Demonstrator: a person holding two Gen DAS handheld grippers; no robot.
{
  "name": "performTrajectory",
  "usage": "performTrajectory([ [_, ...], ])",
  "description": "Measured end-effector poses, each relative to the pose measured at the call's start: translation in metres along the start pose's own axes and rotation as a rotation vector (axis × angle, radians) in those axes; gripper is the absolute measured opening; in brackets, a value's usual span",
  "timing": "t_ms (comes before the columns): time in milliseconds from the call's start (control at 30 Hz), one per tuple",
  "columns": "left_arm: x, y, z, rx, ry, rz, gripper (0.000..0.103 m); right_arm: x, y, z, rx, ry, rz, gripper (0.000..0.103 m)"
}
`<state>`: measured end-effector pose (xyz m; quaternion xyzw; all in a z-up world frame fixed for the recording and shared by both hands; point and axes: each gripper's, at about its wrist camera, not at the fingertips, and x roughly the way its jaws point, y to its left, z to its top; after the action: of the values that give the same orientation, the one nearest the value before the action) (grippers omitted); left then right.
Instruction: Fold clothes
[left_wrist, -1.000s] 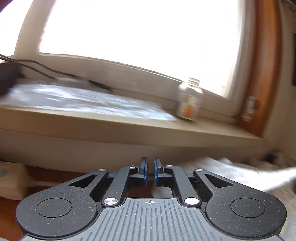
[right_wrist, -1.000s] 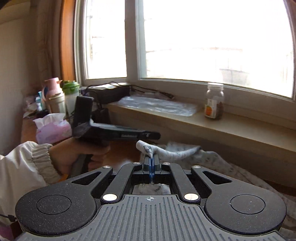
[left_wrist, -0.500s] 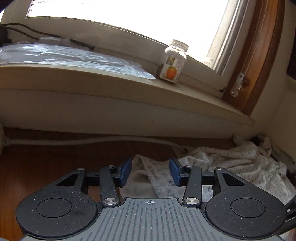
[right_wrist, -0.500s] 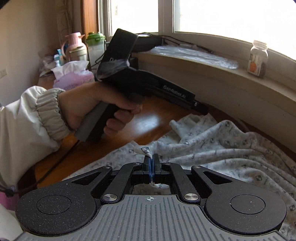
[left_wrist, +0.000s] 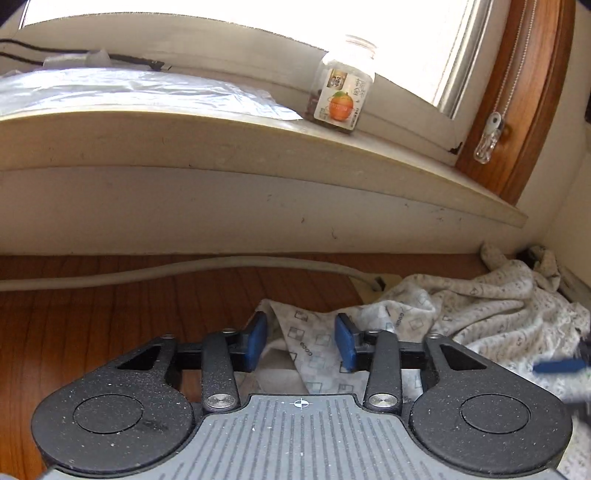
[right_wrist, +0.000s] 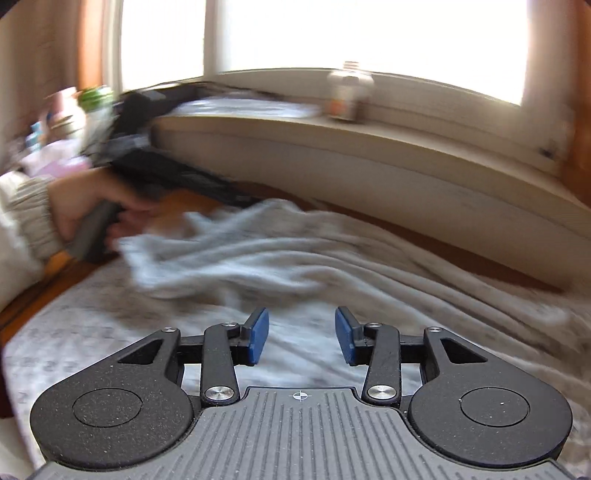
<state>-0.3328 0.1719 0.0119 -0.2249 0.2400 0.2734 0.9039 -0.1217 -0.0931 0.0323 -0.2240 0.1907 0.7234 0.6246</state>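
Note:
A white patterned garment (left_wrist: 480, 306) lies crumpled on the wooden table (left_wrist: 110, 314). In the left wrist view my left gripper (left_wrist: 301, 341) hovers low over the garment's left corner. Its jaws are closing, a raised fold of cloth stands between the blue pads (left_wrist: 256, 341), and neither pad presses on it. In the blurred right wrist view my right gripper (right_wrist: 301, 336) hangs just above the spread garment (right_wrist: 332, 258). Its jaws are opening with nothing pinched. A hand (right_wrist: 85, 206) holds the left gripper (right_wrist: 166, 177) at the left.
A window sill (left_wrist: 221, 147) runs along the back, bearing a jar with an orange label (left_wrist: 343, 96), a clear plastic bag (left_wrist: 129, 88) and a black cable. A white cord (left_wrist: 184, 273) lies on the table by the wall. Bottles and a tissue pack (right_wrist: 66, 122) stand at the far left.
The right gripper let go of the cloth fold, spread its jaws and dropped toward the garment. The left gripper tipped down to the table, opened wide, then narrowed around the garment's corner.

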Motion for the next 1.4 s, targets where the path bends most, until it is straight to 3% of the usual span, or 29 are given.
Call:
performTrajectory([
  [67, -0.004, 0.003, 0.001, -0.013, -0.03, -0.013, 0.001, 0.001, -0.026, -0.006, 0.048, -0.001, -0.07, 0.041],
  [167, -0.021, 0.01, 0.004, -0.037, -0.121, 0.005, 0.001, 0.002, -0.059, -0.016, 0.11, 0.011, -0.13, 0.041],
  [300, -0.049, 0.033, 0.014, -0.124, -0.247, 0.068, 0.001, -0.004, -0.084, -0.025, 0.178, 0.004, -0.118, 0.041],
  [367, -0.056, 0.042, 0.018, -0.165, -0.272, 0.1, 0.001, -0.005, -0.084, -0.027, 0.183, 0.003, -0.119, 0.042],
  [533, -0.051, 0.039, 0.01, -0.15, -0.167, 0.102, 0.021, -0.005, -0.078, -0.024, 0.133, 0.021, -0.136, 0.048],
  [600, -0.053, 0.031, 0.0, -0.119, -0.129, 0.073, 0.044, -0.005, -0.076, -0.023, 0.125, 0.023, -0.142, 0.048],
  [667, -0.059, 0.021, -0.011, -0.082, -0.103, 0.042, 0.06, -0.006, -0.077, -0.023, 0.128, 0.022, -0.141, 0.048],
  [833, -0.091, 0.01, -0.04, -0.038, -0.086, -0.003, 0.069, -0.005, -0.076, -0.022, 0.125, 0.024, -0.147, 0.048],
  [1067, -0.118, 0.0, -0.055, 0.047, -0.031, -0.034, 0.072, -0.006, -0.059, -0.019, 0.057, -0.001, -0.152, 0.047],
  [1400, -0.131, -0.02, -0.07, 0.107, 0.01, -0.118, 0.074, 0.013, 0.035, 0.0, -0.075, 0.017, 0.148, 0.043],
])
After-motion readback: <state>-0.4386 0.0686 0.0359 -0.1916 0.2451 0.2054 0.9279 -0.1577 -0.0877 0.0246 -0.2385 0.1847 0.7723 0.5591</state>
